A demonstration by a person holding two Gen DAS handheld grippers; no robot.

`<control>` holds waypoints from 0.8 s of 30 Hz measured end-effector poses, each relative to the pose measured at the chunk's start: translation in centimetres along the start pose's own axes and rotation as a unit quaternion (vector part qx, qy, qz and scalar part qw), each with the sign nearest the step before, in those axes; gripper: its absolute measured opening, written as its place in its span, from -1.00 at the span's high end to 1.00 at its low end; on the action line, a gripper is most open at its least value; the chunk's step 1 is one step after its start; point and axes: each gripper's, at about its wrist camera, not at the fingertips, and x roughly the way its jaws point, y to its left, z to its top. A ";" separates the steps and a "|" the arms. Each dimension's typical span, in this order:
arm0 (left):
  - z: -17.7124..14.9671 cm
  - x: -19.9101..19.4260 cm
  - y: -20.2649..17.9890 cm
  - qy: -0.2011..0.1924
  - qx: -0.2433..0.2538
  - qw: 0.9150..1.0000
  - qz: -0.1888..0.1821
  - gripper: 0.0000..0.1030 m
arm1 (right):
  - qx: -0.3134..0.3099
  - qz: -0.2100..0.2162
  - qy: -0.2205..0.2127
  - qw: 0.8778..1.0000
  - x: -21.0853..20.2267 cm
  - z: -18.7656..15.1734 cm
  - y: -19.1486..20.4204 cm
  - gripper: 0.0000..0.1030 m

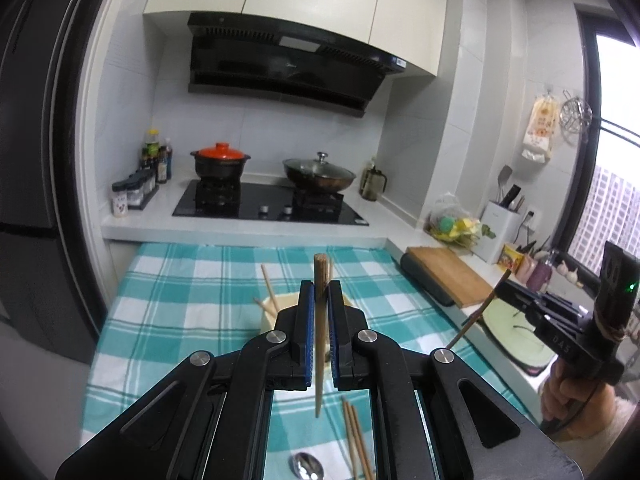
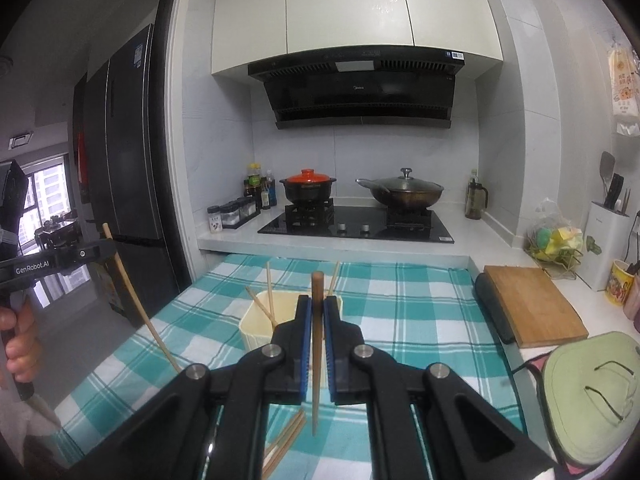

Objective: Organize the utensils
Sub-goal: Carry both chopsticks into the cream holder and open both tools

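My left gripper is shut on a wooden chopstick that stands nearly upright between its blue pads, above the checked cloth. Behind it sits a cream holder with a few chopsticks leaning in it. Loose chopsticks and a metal spoon lie on the cloth below. My right gripper is shut on another upright chopstick, just in front of the same holder. More loose chopsticks lie beneath it. Each view shows the other gripper off to the side with its slanted chopstick.
A teal checked cloth covers the counter. A wooden cutting board and a green hat-like item lie on the right. Behind are a stove with two pots, spice jars and a white utensil box. A dark fridge stands left.
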 end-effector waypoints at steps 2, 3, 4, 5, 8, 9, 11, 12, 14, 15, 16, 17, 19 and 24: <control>1.6 1.0 0.0 -0.012 -0.002 1.000 0.001 0.91 | -0.001 0.003 -0.011 1.000 1.1 1.6 0.2 0.88; 2.3 1.6 -0.1 -0.020 -0.003 1.000 0.002 0.91 | -0.002 0.005 -0.018 1.000 1.6 2.3 0.3 0.88; 2.9 2.2 0.0 -0.028 -0.003 1.000 0.005 0.91 | -0.005 0.005 -0.025 1.000 2.2 3.1 0.4 0.88; 3.5 2.9 0.0 -0.035 -0.004 0.999 0.009 0.91 | -0.008 0.005 -0.035 0.999 2.8 3.9 0.5 0.88; 4.6 5.5 0.5 -0.044 -0.016 0.999 0.015 0.91 | -0.019 0.000 -0.064 0.998 5.0 5.4 0.9 0.88; 4.7 6.7 0.7 -0.041 -0.022 0.999 0.017 0.91 | -0.020 0.000 -0.071 0.997 5.9 5.7 0.9 0.88; 4.6 9.0 1.1 -0.031 -0.028 0.999 0.023 0.91 | -0.014 0.005 -0.065 0.998 8.1 6.1 0.7 0.88; 4.3 10.3 1.3 -0.023 -0.029 0.999 0.026 0.91 | -0.008 0.007 -0.056 0.998 9.5 6.0 0.5 0.88; 3.6 12.8 1.8 -0.002 -0.034 0.999 0.031 0.91 | 0.003 0.016 -0.029 0.999 12.3 5.7 0.0 0.88; 3.0 14.0 2.0 0.011 -0.037 0.999 0.032 0.91 | 0.006 0.017 -0.013 1.000 13.7 5.4 -0.2 0.88; 2.5 15.2 2.2 0.024 -0.040 0.998 0.034 0.91 | 0.007 0.018 0.005 1.000 15.2 4.9 -0.3 0.88; 1.9 16.4 2.4 0.038 -0.043 0.998 0.036 0.91 | 0.008 0.022 0.024 0.999 16.6 4.6 -0.4 0.88; 0.7 18.5 2.8 0.065 -0.046 0.996 0.039 0.91 | 0.013 0.025 0.059 0.998 19.2 3.5 -0.8 0.88; -1.6 21.9 2.7 0.116 -0.044 0.991 0.049 0.90 | 0.012 0.033 0.114 0.993 23.4 1.5 -1.3 0.88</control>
